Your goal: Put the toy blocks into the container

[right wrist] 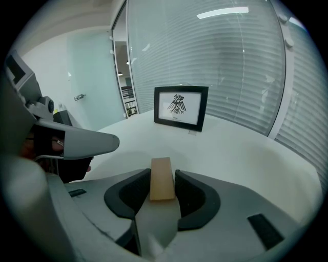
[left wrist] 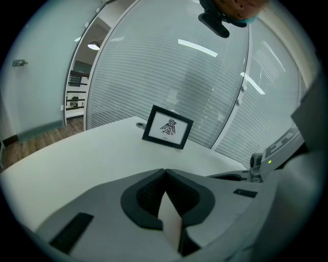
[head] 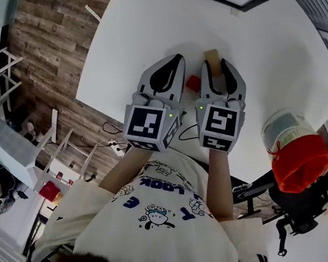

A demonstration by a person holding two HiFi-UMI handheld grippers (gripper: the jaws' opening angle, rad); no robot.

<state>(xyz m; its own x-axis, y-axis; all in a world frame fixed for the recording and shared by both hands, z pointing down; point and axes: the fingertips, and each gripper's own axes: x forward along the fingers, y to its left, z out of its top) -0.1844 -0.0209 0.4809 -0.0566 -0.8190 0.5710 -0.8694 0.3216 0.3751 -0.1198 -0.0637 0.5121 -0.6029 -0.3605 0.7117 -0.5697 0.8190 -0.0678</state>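
Right gripper: jaws clamped on a tan wooden block over the white table. Left gripper: jaws met at the tips, nothing between them. A red block lay between the two grippers. The orange container stood well apart, by the table's right edge.

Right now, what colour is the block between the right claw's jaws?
Tan block, best in right gripper view.

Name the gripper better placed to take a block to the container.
Right. The right gripper has the wooden block between its jaws, and the container stands on its side; the left gripper is shut, empty.
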